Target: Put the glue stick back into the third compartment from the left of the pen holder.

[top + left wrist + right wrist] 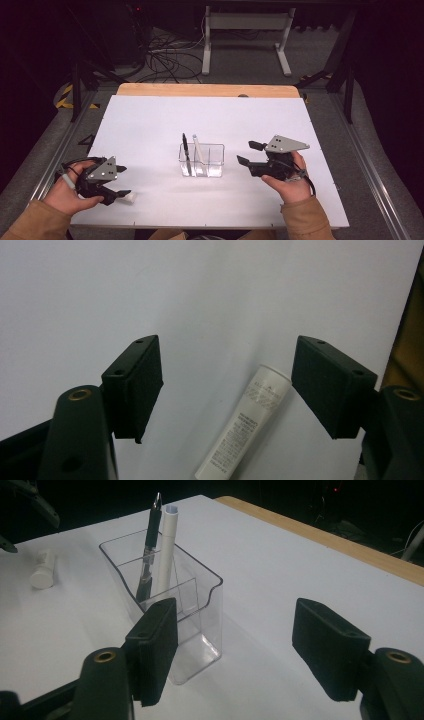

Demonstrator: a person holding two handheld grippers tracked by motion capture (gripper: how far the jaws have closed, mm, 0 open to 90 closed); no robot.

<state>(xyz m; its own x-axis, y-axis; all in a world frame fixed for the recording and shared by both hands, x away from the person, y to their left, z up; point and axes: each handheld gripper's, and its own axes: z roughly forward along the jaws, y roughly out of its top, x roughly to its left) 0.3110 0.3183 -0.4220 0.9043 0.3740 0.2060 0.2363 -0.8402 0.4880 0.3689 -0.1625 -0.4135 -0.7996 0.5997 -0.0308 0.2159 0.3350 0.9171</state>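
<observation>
The left gripper (120,181) hangs over the white tube (245,426) near the left front of the white surface (150,125), its jaws apart around the tube but not pinching it. A crooked squeeze could make the tube roll away. In the middle stands the clear holder (202,161) with a black pen (186,150) and a white pen (197,148). The right gripper (250,153) waits beside it, loose and empty; a bump could tip it.
</observation>
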